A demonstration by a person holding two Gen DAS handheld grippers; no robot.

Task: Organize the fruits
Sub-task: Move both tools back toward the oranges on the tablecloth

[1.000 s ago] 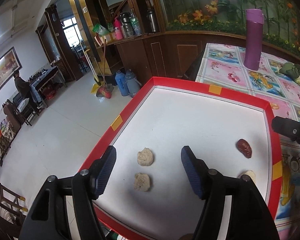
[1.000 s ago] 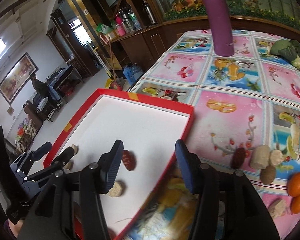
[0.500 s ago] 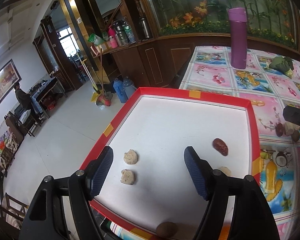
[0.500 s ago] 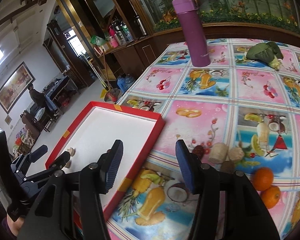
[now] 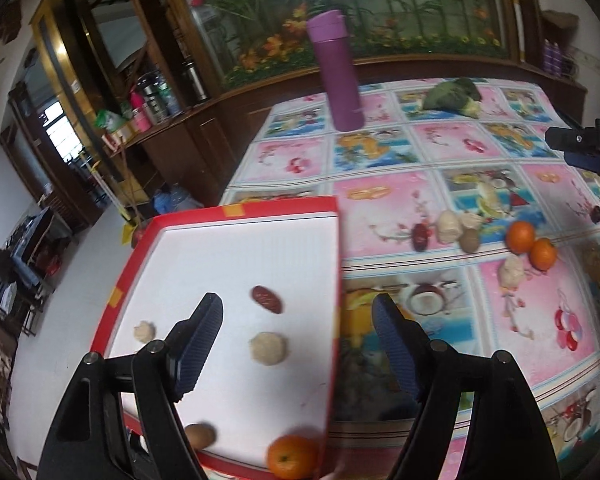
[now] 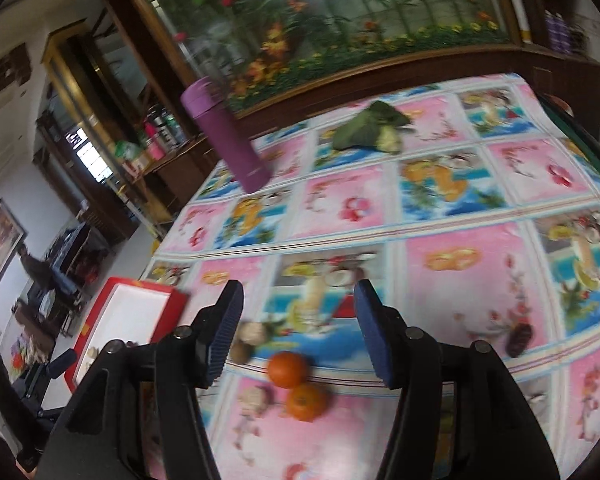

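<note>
Left claw (image 5: 298, 318) spread wide, empty, over red tray (image 5: 236, 210) holding date (image 5: 266, 299), pale lumps (two), an orange (image 5: 292, 456). Right claw (image 6: 298, 318) likewise spread, empty, above two oranges (image 6: 287, 369) on tablecloth (image 6: 440, 248). Purple flask (image 5: 336, 76) well beyond.

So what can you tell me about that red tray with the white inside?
The tray is a shallow rectangle with a raised red rim and a flat white floor, with yellow tape patches on the rim. It lies flat on the fruit-patterned tablecloth at the table's edge. On the floor sit a dark red date, two pale lumpy pieces, a brown round fruit and, near the close rim, an orange. The left tongs hang open above it, holding nothing.
</note>
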